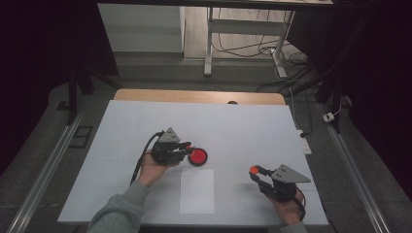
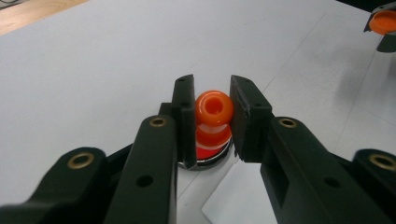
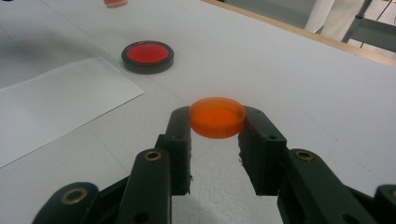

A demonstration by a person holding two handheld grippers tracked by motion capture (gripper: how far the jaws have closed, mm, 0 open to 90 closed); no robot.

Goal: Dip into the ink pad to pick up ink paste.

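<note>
Left tongs (image 2: 212,116) clamp an orange stamp (image 2: 213,108); right tongs (image 3: 215,130) clamp an orange cap (image 3: 217,116).

a white sheet of paper (image 1: 197,191) lies flat near the front edge of the white tabletop (image 1: 243,126). beyond the tabletop's wooden far edge, a grey metal frame (image 1: 209,46) stands on the floor among loose black cables (image 1: 248,48).

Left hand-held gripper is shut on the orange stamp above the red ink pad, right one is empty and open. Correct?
Not quite. The right hand-held gripper is not empty: the right gripper view shows its jaws shut on an orange round cap. The rest holds: the left hand-held gripper is shut on the orange stamp above the red ink pad.
</note>
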